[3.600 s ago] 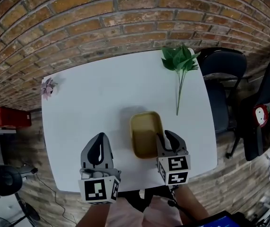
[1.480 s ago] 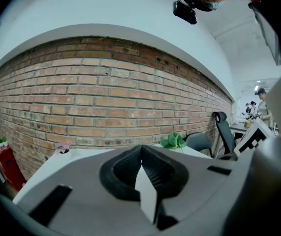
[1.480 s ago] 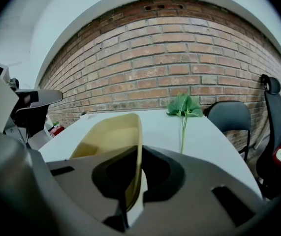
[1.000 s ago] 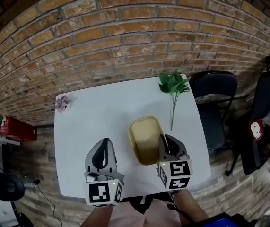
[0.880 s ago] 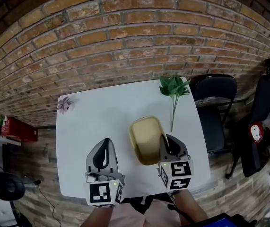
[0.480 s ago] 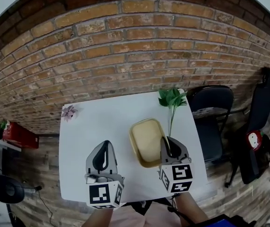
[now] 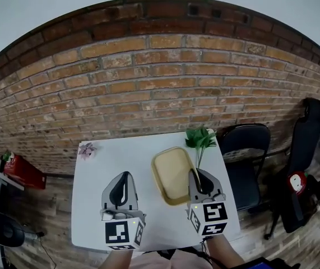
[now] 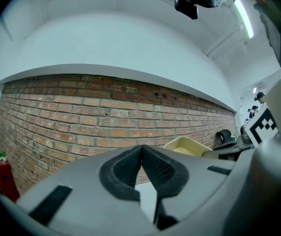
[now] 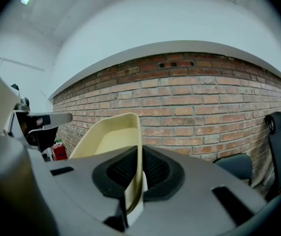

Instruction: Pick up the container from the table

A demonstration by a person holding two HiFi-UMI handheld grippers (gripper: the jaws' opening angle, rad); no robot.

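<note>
The right gripper [image 7: 198, 176] is clamped on the right wall of the yellow container [image 7: 170, 172], that section hidden between its jaws. The left gripper [image 7: 124, 176] is closed and empty, over the white counter [image 7: 89, 206].

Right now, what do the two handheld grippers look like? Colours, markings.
Both the left gripper and the right gripper have grey, rounded shells tapering to black textured pads. Each carries a white cube with black square markers at its rear.
</note>
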